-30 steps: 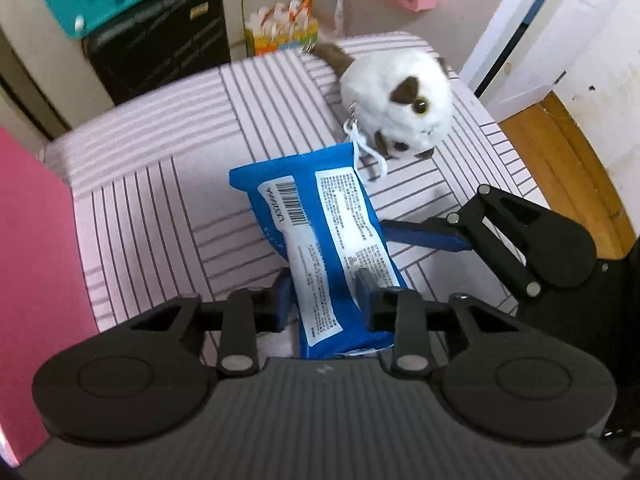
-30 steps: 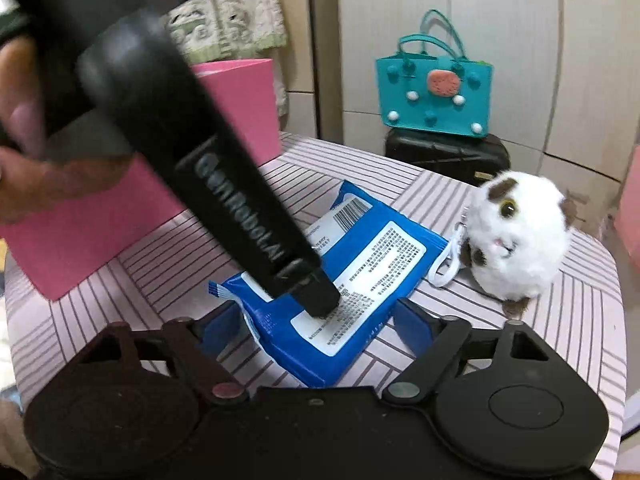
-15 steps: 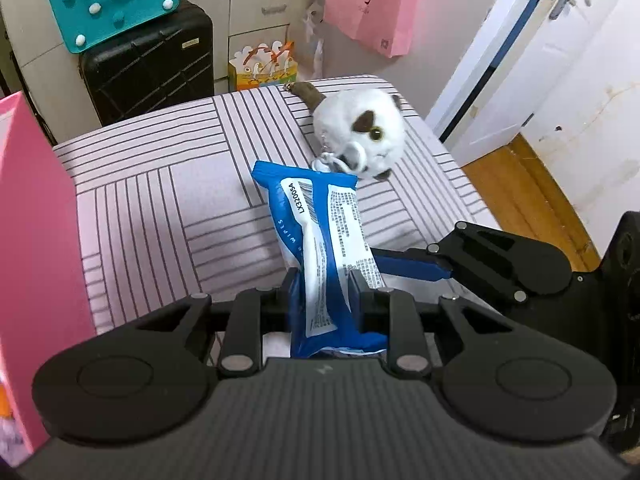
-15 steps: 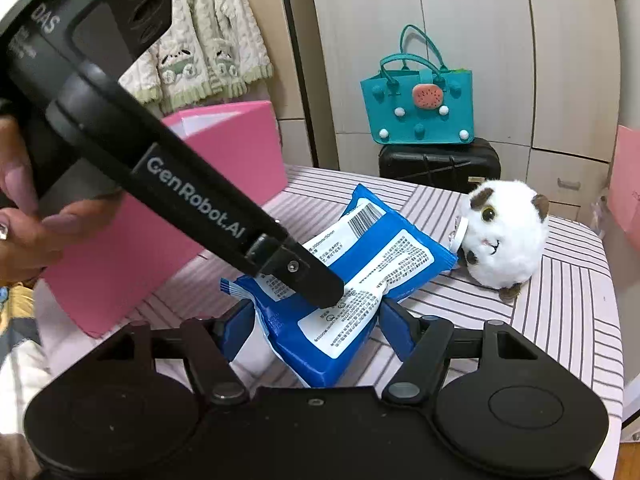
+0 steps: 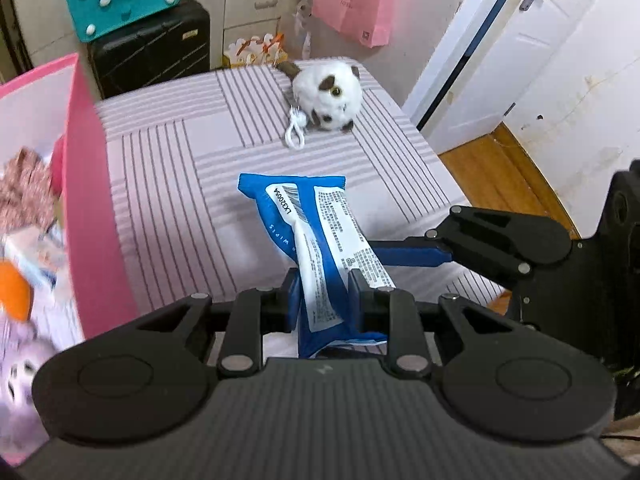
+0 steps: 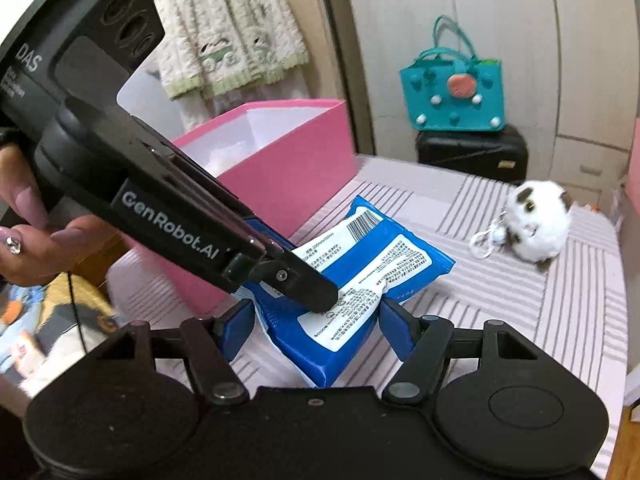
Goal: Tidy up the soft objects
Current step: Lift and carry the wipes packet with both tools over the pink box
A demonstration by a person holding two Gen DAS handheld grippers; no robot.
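Left wrist view: the left gripper [image 5: 324,296] is clamped on the near end of the blue wipes pack [image 5: 316,236], its two jaws squeezing the pack narrow between them. The pack's far end, with barcode and white label, sticks out forward above the striped bed cover [image 5: 180,184]; whether that end touches the cover cannot be told.

The right gripper [image 6: 316,316] stands on either side of the same pack. In the right wrist view its blue pads [image 6: 394,320] bracket the pack's near end, the right-hand one at the pack's edge and the left-hand one close beside it; whether they press on the pack cannot be told. The left gripper's black finger crosses over the pack from the left and bears down on its label.

Taking the pack as landmark:
- Pink box [image 5: 86,184]: close beside it on the left, open at the top, with soft items showing inside, blurred.
- White-and-brown plush toy [image 5: 330,98]: beyond it, well apart, lying on the bed cover with a white cord loop [image 5: 296,132] attached.
- Teal bag [image 6: 454,92] on a black suitcase [image 6: 472,152]: further beyond, off the bed.
- Person's hand [image 6: 36,236]: to the left in the right wrist view, on the left gripper's handle.
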